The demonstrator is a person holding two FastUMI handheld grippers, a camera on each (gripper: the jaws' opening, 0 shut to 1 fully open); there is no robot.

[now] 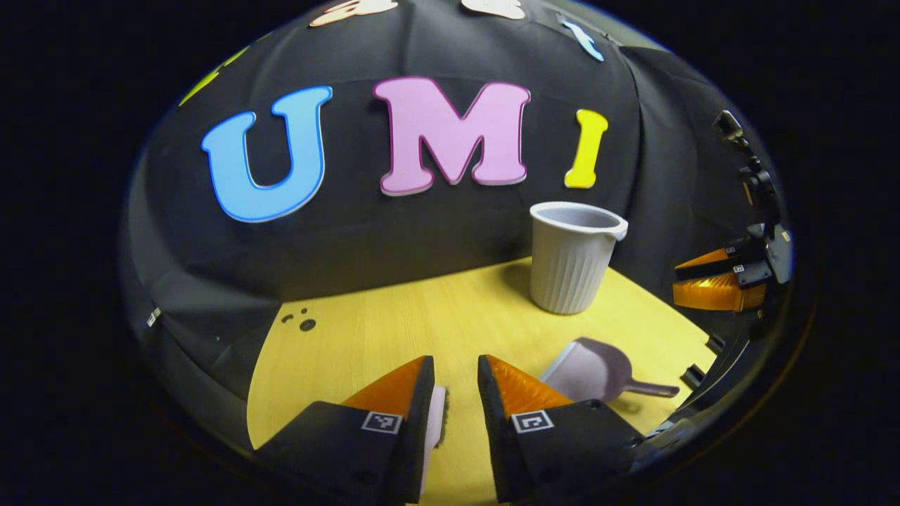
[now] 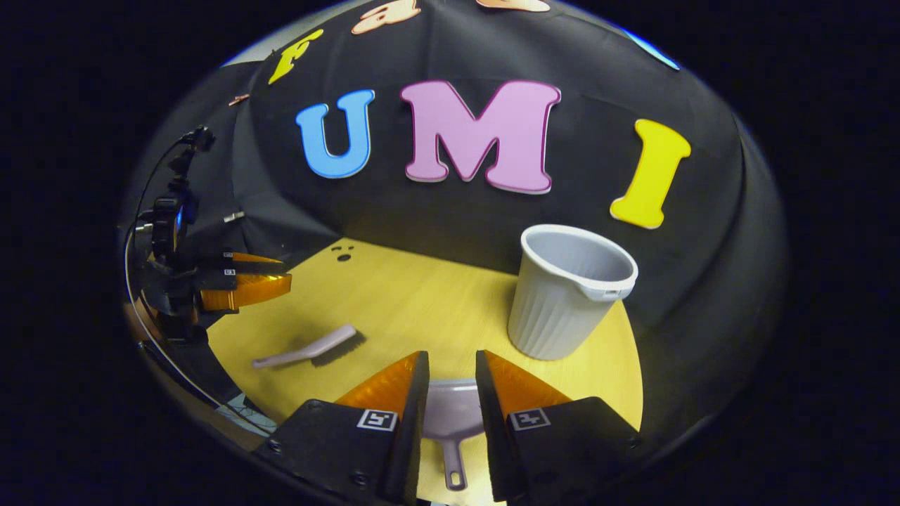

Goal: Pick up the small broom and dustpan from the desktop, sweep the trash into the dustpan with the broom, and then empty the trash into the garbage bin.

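L gripper (image 1: 455, 383): jaws apart, empty, above broom (image 2: 309, 348) on desk (image 2: 422, 302).
R gripper (image 2: 450, 379): jaws apart, empty, over dustpan (image 2: 453, 414).
Bin (image 2: 566, 295): upright, just behind dustpan.

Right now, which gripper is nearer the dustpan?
Right. The right gripper hangs open directly over the dustpan; the left gripper is off by the broom.

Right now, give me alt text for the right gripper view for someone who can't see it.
The right tongs hang open above a small dustpan lying on a yellow table. A ribbed bin stands upright to the right, a small broom lies to the left, and the left tongs hover beyond it.
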